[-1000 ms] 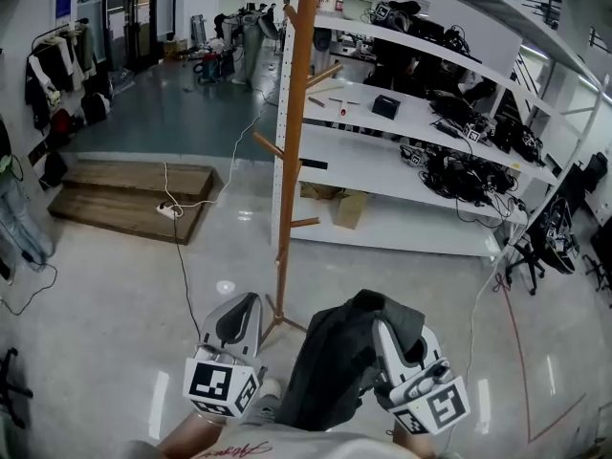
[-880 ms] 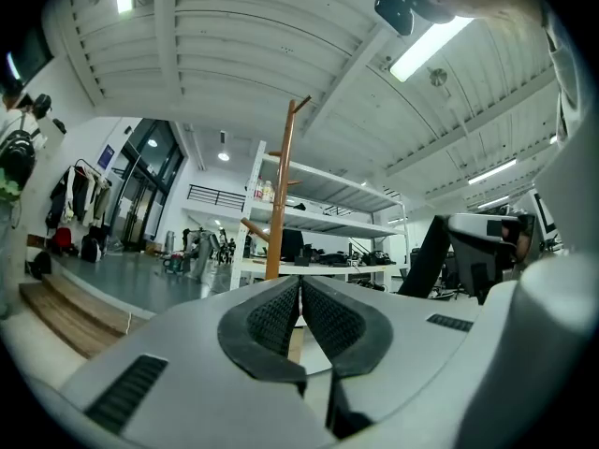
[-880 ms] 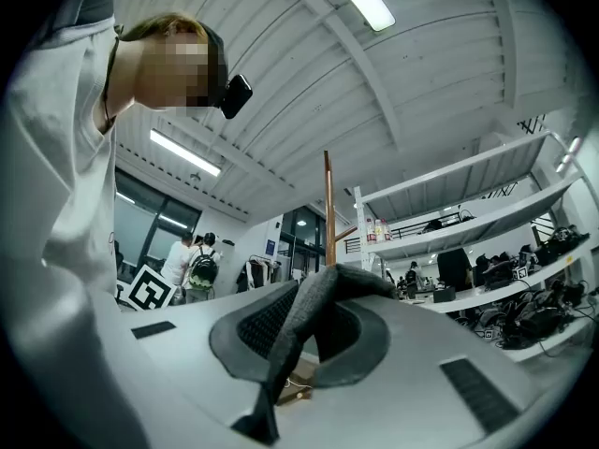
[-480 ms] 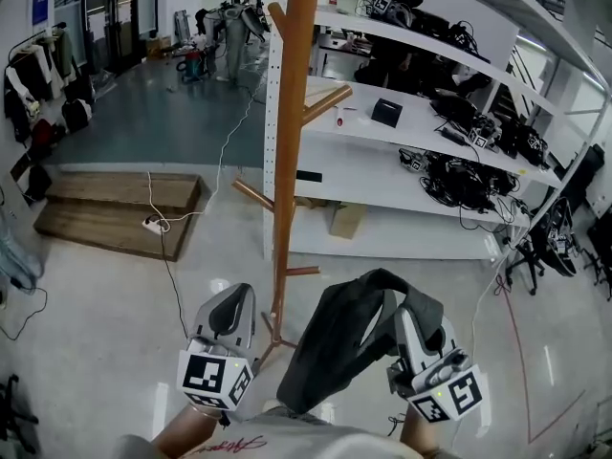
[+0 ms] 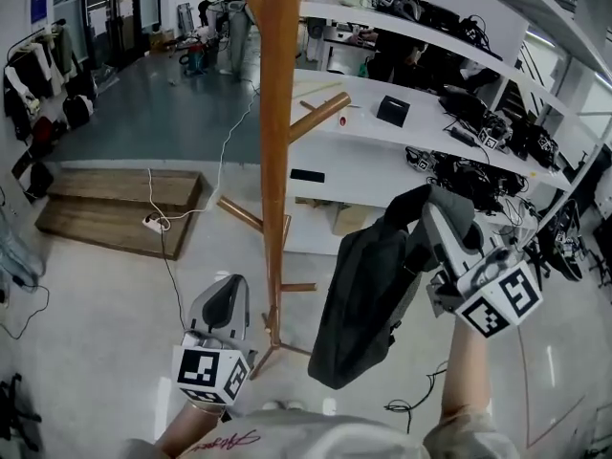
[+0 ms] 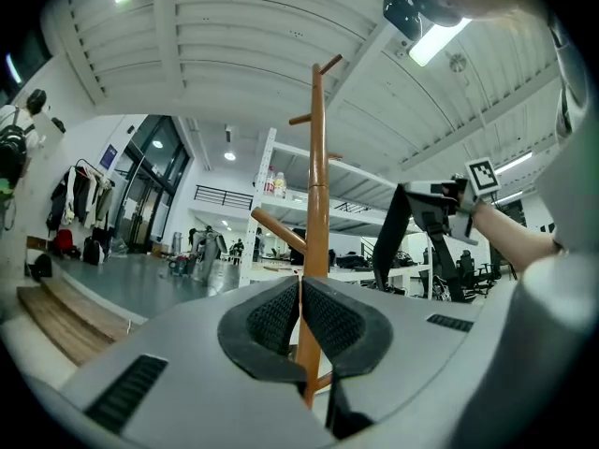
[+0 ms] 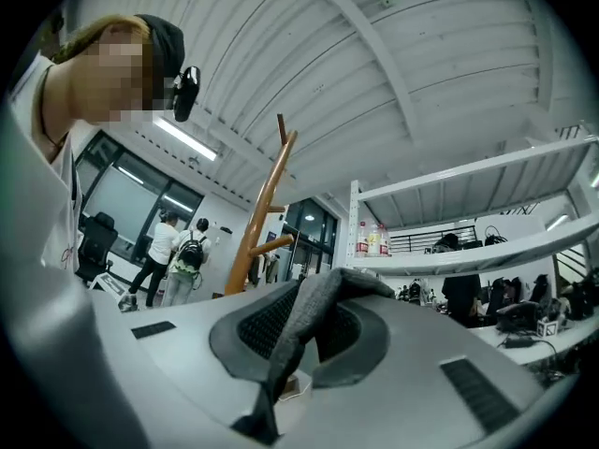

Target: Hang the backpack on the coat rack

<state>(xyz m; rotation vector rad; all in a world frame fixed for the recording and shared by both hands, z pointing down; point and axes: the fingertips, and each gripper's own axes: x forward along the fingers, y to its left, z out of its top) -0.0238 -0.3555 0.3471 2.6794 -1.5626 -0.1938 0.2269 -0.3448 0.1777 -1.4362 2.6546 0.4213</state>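
The coat rack [image 5: 277, 113] is a tall orange wooden pole with angled pegs [image 5: 320, 115], standing just ahead of me; it also shows as the pole [image 6: 316, 204] in the left gripper view and the rack [image 7: 262, 213] in the right gripper view. A dark grey backpack [image 5: 368, 295] hangs by its top strap [image 7: 318, 297] from my right gripper [image 5: 435, 207], which is raised to the right of the pole and shut on that strap. My left gripper [image 5: 228, 293] is held low, left of the pole's foot, shut with nothing in it; its pads [image 6: 271, 321] meet.
White shelving [image 5: 382, 132] loaded with cables and gear runs behind the rack. A low wooden platform [image 5: 115, 199] with a white cable lies to the left. Coats hang on the left wall [image 5: 38, 75]. Two people [image 7: 178, 255] stand far off in the right gripper view.
My right gripper has lifted the backpack up and to the right, so the bag now hangs free. The rack's pole has come closer. The left gripper has shifted only a little.
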